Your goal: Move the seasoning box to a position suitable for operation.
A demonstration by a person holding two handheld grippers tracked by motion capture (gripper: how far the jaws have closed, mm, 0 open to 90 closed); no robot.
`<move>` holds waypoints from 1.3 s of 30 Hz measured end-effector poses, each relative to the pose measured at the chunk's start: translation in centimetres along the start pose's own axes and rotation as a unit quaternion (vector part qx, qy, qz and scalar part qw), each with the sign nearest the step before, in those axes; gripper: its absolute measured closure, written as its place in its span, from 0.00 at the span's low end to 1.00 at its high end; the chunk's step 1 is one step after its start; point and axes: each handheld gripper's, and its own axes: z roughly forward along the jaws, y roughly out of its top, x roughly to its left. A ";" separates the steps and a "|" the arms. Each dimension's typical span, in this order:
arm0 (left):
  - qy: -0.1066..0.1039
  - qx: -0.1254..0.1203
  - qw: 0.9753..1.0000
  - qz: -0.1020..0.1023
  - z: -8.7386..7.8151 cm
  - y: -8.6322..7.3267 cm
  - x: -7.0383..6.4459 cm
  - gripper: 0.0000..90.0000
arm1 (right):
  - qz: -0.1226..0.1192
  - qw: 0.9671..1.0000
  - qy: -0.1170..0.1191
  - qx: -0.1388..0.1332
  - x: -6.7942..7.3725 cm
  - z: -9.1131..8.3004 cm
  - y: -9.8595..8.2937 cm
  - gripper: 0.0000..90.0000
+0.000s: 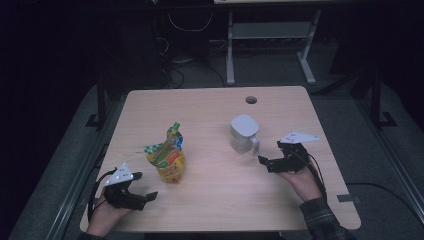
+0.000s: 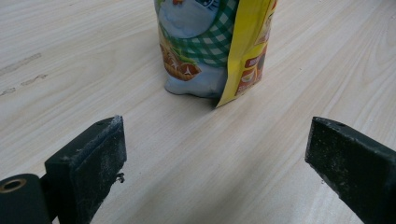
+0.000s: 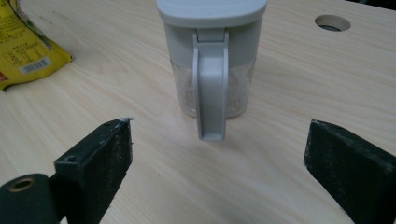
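— Straight ahead of the right claw [image 3: 217,154], what stands there?

— A grey-lidded canister [image 3: 212,56] with a clear lower body, upright on the desk [image 1: 210,107], its handle [image 3: 211,93] turned towards the claw. The jaws are spread wide with nothing between them, and the handle lines up with the gap but lies a little beyond the tips.

— And the left claw [image 2: 215,149]?

— Equally wide open and empty. Just ahead of it, slightly to its left, stands a yellow snack pouch [image 2: 212,44] with a green checked print, upright on the desk, its top crumpled as seen from the high view. Pouch and canister stand well apart, each claw near its own object.

— So which step is this?

— I'd judge it the approach: both claws aimed, neither touching anything. It looks like the start of refilling the canister from the pouch, though that is my reading only.

— What does the next move ask for?

— The right claw should ease forward until the handle sits between the pads, then close squarely on it. The left needs to advance and pinch the pouch on its body, gently, since a soft bag could tip or buckle.
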 end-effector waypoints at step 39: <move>-0.008 -0.002 1.000 -0.006 0.0 0.0 -0.1 0.05 | -0.023 0.997 -0.001 0.068 -0.3 4.3 9.1 0.07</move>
